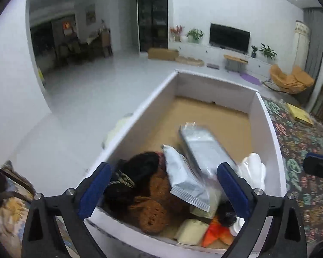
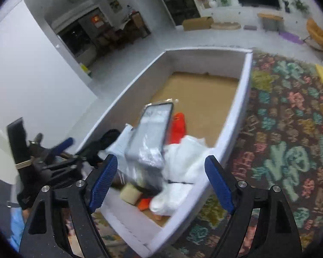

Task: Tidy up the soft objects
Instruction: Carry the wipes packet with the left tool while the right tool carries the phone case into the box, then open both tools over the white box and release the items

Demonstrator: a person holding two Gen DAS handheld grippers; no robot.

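Observation:
A white cardboard box [image 1: 140,118] with a brown floor holds the soft things at its near end. In it lie a black fluffy piece [image 1: 140,167], brown knitted pieces [image 1: 155,212], a silver pouch [image 1: 183,178], a clear-wrapped grey package [image 1: 204,146], a white bundle [image 1: 254,167], an orange item [image 1: 215,232] and a cream block [image 1: 191,230]. My left gripper [image 1: 165,166] hangs open over this pile, holding nothing. My right gripper [image 2: 160,158] stands open above the box's [image 2: 236,111] near corner, over the blurred grey package [image 2: 152,129] and white bundle [image 2: 183,161], gripping neither.
The box rests on a dark cloth with a bright pattern [image 2: 290,129], which spreads to the right. A yellow book [image 1: 299,114] lies on it further back. Left of the box, pale floor [image 1: 86,90] lies lower down. The box's far half shows bare brown cardboard.

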